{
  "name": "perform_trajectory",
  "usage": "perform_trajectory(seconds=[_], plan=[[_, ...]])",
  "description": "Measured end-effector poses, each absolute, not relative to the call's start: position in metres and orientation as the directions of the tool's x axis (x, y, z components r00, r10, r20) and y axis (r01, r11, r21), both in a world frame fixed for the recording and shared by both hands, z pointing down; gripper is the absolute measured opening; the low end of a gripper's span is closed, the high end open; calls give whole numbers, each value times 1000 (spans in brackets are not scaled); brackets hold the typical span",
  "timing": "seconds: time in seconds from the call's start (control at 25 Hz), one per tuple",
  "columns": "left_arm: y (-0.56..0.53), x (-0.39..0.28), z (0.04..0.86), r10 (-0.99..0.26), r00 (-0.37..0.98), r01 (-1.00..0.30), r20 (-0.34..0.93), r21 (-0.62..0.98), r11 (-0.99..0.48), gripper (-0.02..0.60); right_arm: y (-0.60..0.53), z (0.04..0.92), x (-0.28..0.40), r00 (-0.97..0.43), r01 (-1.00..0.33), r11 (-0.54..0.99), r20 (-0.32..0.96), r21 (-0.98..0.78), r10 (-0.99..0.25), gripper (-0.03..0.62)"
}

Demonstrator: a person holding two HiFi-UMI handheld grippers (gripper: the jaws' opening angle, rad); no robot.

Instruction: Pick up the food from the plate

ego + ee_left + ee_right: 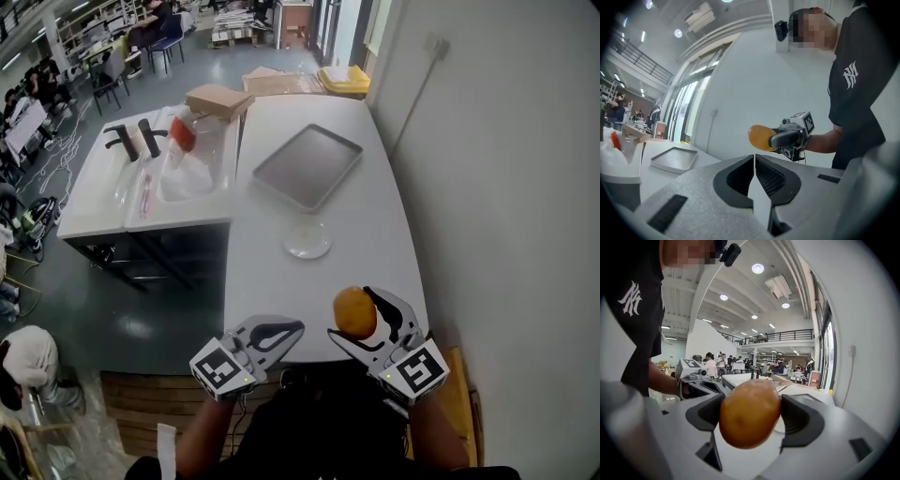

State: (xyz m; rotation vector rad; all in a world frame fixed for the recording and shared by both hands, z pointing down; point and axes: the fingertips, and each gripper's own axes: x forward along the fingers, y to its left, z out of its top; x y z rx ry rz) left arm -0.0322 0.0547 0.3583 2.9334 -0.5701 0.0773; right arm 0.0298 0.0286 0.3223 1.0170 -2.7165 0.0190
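While the right tool (362, 316) grips the round orange-brown food (750, 412) across its middle, above the worktop's (366, 234) near edge and well apart from the plate (307, 255), the left tool (292, 330) is closed on nothing. The food seems light, smooth and perhaps soft, so a gentle squeeze is enough.

- Bright, even indoor light falls from round ceiling lamps (758, 268) overhead.
- Daylight also comes through tall windows (686, 108) along the wall.
- The white surface (375, 234) carries a soft sheen and only faint shadows in the head view.
- Both tool-mounted views bend strongly and darken to black at the corners.
- The food (750, 413), close to the lens, looks slightly soft.
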Motion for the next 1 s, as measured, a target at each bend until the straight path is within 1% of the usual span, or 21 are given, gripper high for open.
perform_trajectory(seconds=[0.2, 0.4, 0.56, 0.68, 0.84, 1.0], plan=[[64, -23, 348, -376, 923, -383, 79, 127, -915, 9, 47, 308, 47, -734, -646, 761, 226, 59, -640, 383], [76, -12, 343, -401, 909, -412, 110, 108, -905, 9, 59, 295, 61, -777, -613, 789, 154, 31, -610, 383], [78, 6, 342, -429, 896, -440, 113, 100, -892, 8, 62, 299, 75, -810, -575, 818, 141, 5, -570, 384], [86, 22, 338, -431, 895, -441, 118, 89, -893, 8, 64, 291, 90, -815, -574, 819, 112, -18, -569, 385], [97, 42, 335, -437, 891, -448, 124, 80, -891, 8, 73, 298, 110, -830, -548, 836, 132, -18, -541, 385], [106, 60, 333, -441, 890, -450, 118, 68, -890, 9, 79, 294, 118, -851, -521, 853, 92, -30, -516, 385]])
